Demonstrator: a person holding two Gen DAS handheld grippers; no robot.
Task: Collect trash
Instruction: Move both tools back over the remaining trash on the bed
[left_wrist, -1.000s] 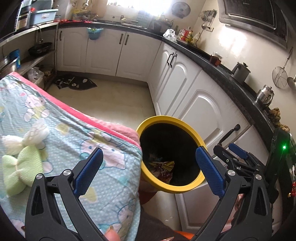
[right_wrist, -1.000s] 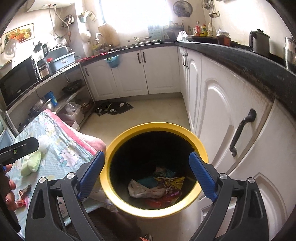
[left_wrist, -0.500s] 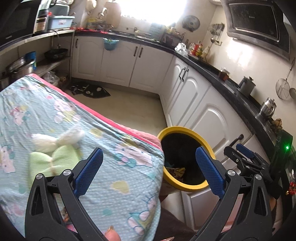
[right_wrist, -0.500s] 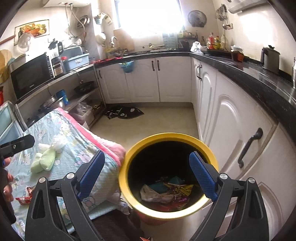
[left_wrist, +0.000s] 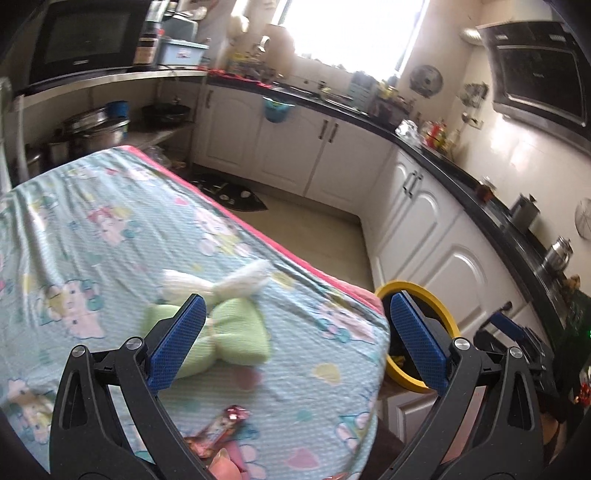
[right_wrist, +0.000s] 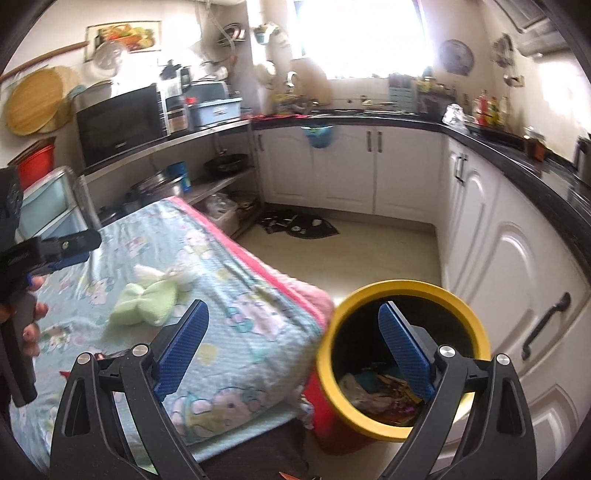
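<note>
A yellow-rimmed bin (right_wrist: 402, 291) stands on the floor beside the table, with several wrappers (right_wrist: 373, 391) inside; the left wrist view catches its rim (left_wrist: 439, 295) past the table's corner. My right gripper (right_wrist: 293, 347) hangs open and empty above the gap between table and bin. My left gripper (left_wrist: 293, 338) is open over the table with nothing between its fingers. A pink shiny wrapper (left_wrist: 218, 430) lies on the cloth near the front edge, just below the left gripper. A green and white cloth bundle (left_wrist: 225, 325) rests mid-table, seen too in the right wrist view (right_wrist: 147, 299).
The table wears a light blue cartoon-print cloth (left_wrist: 110, 240) with a pink edge. White cabinets (right_wrist: 517, 280) under a black counter run along the right and back. A dark mat (right_wrist: 299, 225) lies on the floor. A hand (right_wrist: 26, 325) holds the left gripper's handle.
Both grippers have swung left and back from the bin toward the table. The bin now sits at the right of each view, and the pink wrapper has come into the left wrist view.
</note>
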